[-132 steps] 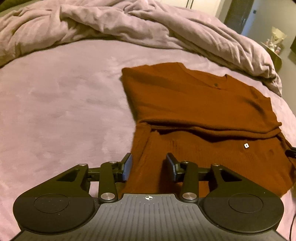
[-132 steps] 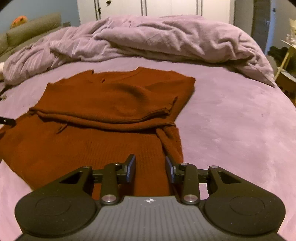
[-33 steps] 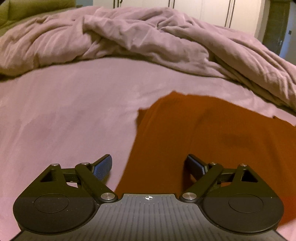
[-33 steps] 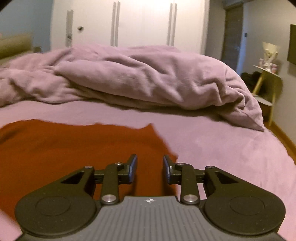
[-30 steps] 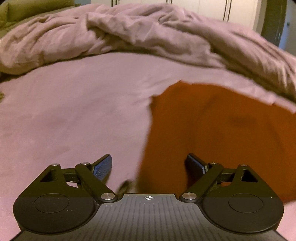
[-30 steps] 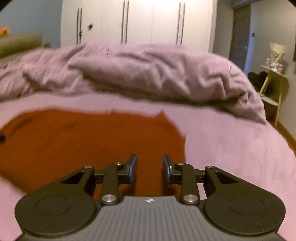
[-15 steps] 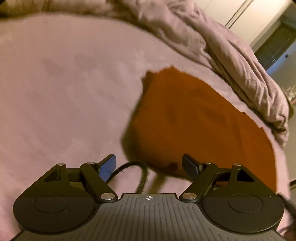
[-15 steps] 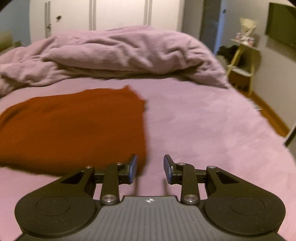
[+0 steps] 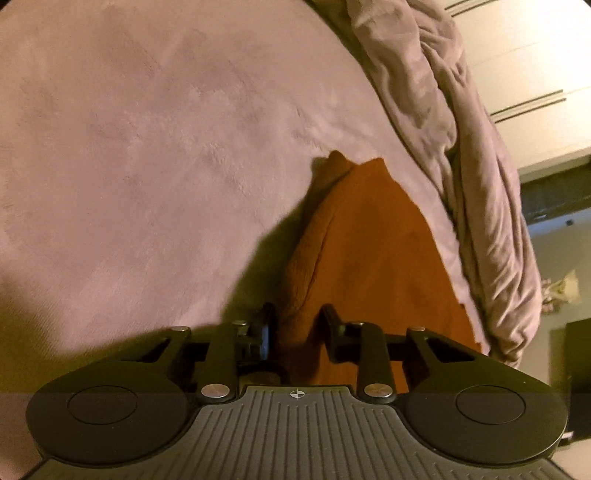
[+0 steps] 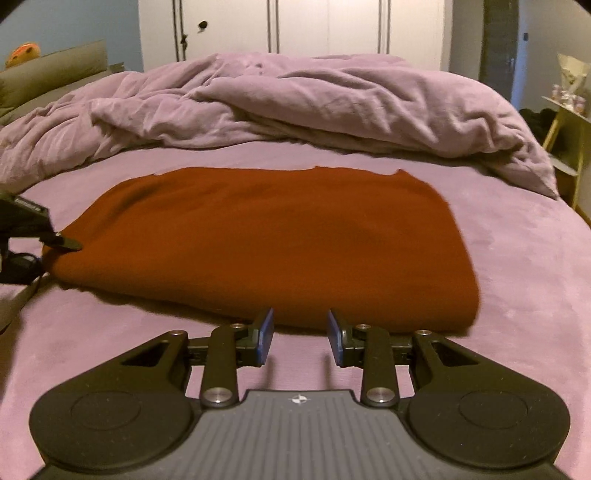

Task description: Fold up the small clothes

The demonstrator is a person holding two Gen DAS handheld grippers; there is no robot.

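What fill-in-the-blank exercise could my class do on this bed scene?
1. The folded sweater is rust-____ in colour.
2. The left tool is closing with the sweater's ____ between its fingers.
3. The right tool hovers over the purple ____, gripping nothing.
4. Behind the sweater lies a crumpled ____.

Missing words: orange; edge; bedsheet; duvet

Sweater plain rust-orange; bed sheet and duvet plain lilac; tool pads blue; wardrobe white.

Bedsheet open L/R of sweater; duvet blocks far side.
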